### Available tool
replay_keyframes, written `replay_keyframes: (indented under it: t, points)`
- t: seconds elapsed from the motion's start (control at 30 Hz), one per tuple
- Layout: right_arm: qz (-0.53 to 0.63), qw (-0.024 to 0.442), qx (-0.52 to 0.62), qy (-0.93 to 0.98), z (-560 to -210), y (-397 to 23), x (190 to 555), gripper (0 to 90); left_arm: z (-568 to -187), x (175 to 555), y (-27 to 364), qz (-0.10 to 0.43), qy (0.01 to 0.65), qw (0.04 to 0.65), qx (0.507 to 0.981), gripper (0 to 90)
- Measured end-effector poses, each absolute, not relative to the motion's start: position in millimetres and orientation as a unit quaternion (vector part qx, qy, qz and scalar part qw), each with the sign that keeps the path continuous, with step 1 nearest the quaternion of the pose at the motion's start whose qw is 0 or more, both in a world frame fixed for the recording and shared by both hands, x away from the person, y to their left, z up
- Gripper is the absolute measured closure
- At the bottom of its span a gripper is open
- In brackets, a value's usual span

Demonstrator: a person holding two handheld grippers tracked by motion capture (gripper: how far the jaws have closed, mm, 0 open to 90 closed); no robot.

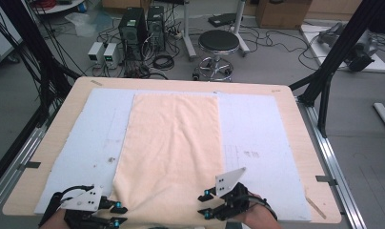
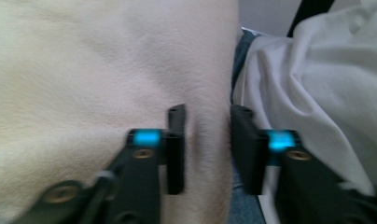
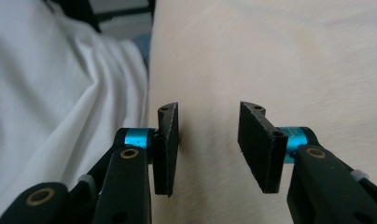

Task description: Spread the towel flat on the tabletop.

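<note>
Tabletop's unmarked cream towel lies between spread left gripper and right gripper fingers.

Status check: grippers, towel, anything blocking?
Left gripper, right gripper at near towel edge, jaws apart, cloth between. Towel flat on white mat. Nothing blocking.

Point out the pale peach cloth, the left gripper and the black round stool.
Pale peach cloth (image 1: 174, 143): high view, its flat middle.
Left gripper (image 1: 118, 214): high view, between its fingertips.
Black round stool (image 1: 218, 41): high view, seat top.
</note>
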State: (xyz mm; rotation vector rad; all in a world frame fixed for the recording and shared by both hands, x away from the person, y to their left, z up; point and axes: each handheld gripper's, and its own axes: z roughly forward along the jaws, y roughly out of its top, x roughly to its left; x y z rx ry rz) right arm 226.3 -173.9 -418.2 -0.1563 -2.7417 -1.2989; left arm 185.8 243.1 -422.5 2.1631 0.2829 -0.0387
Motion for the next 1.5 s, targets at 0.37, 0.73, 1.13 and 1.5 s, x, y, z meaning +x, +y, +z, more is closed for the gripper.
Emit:
replay_keyframes:
  t: [0.37, 0.73, 1.13, 1.5]
  points:
    - [-0.43, -0.091, -0.199, -0.876, -416, -202, 287, 51.1, -415, 249, 250, 0.111, 0.245, 0.478, 0.836, 55.1]
    - [-0.398, -0.083, -0.215, -0.888, -426, -203, 297, 49.5, -442, 287, 237, 0.132, 0.292, 0.405, 0.856, 57.7]
    - [-0.368, -0.076, -0.217, -0.901, -437, -203, 296, 48.9, -441, 276, 245, 0.114, 0.28, 0.427, 0.852, 54.9]
    - [-0.378, -0.082, -0.211, -0.898, -439, -208, 288, 47.9, -441, 242, 271, 0.11, 0.254, 0.416, 0.866, 52.9]
